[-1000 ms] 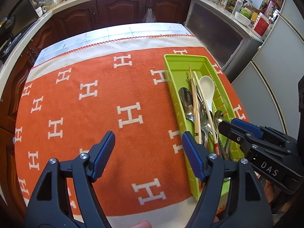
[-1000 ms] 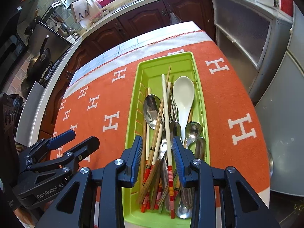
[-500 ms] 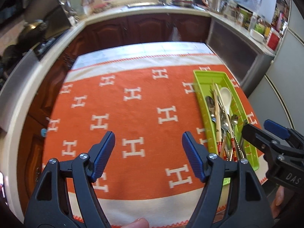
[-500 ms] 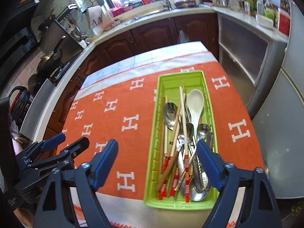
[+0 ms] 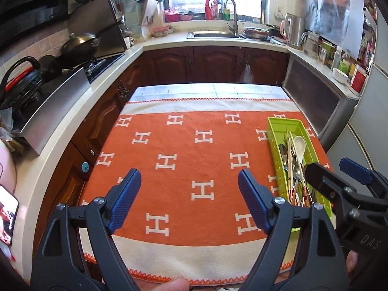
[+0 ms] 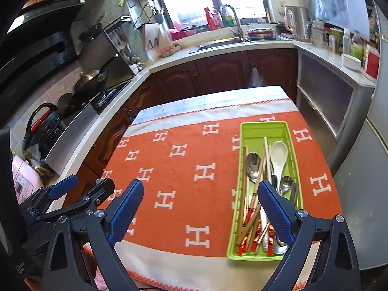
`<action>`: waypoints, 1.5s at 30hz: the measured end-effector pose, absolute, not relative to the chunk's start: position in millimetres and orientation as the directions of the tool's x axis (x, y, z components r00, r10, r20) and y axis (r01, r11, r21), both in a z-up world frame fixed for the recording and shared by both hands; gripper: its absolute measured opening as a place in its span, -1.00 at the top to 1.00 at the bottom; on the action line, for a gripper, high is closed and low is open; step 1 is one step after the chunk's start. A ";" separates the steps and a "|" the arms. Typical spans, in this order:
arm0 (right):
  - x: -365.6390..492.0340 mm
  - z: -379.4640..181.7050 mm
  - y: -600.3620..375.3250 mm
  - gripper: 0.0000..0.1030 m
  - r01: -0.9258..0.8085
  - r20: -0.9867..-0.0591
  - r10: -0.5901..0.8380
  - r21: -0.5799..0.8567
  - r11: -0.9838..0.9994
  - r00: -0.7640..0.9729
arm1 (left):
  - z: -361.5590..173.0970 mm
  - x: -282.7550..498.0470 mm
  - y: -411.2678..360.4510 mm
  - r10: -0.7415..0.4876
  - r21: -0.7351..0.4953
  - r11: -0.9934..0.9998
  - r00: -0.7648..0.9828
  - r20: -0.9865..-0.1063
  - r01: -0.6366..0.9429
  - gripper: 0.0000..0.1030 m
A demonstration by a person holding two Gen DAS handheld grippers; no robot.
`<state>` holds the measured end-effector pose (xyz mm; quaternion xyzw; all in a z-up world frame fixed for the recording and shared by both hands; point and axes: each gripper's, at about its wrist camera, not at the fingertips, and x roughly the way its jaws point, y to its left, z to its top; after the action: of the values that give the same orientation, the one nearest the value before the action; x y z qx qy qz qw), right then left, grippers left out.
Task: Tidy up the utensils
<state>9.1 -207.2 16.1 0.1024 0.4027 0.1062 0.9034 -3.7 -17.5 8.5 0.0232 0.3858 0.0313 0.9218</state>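
Right gripper: black frame, blue ribbed pads, jaws spread wide with nothing between them, having just been opening. A second ago the same jaws stood narrow directly over the chopstick handles; the tray now lies farther off, lower right of the right wrist view, and more of the kitchen shows.

Left gripper: same build, jaws spread and empty, likewise just opened further. It hovers over bare cloth at lower centre of the left wrist view; a second ago the cloth filled the frame from closer in. A fingertip shows at the bottom edge.

Orange cloth with white H pattern and cream border: covers the table, whose pale tiled top shows bare at the far edge.

Lime-green rectangular plastic tray: on the cloth at the right, long side running away from the camera. Contents piled lengthwise: wooden chopsticks with red-banded handles, steel spoons, one white ceramic soup spoon. The right pad overlaps the near handles in the right wrist view, without touching them.

Beyond: dark wooden cabinets, a sink with a curved tap beneath the window, a wok on the hob at upper left.
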 end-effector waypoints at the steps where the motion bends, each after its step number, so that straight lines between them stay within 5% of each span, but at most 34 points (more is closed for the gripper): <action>1: 7.4 18.1 -203.8 -0.87 -0.115 -0.705 0.274 0.266 0.957 0.654 | 9.1 -4.7 -15.8 0.080 0.067 0.997 0.702 -0.708 -0.046 -0.56; 45: 19.8 10.3 -177.8 -0.87 -0.160 -0.720 0.289 0.245 0.956 0.631 | -2.6 3.1 2.8 0.087 0.029 0.995 0.677 -0.731 -0.096 -0.56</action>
<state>19.8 -177.8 10.3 0.0790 0.4111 0.1248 0.8995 3.1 2.8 -2.6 -0.0058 0.3986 0.0501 0.9157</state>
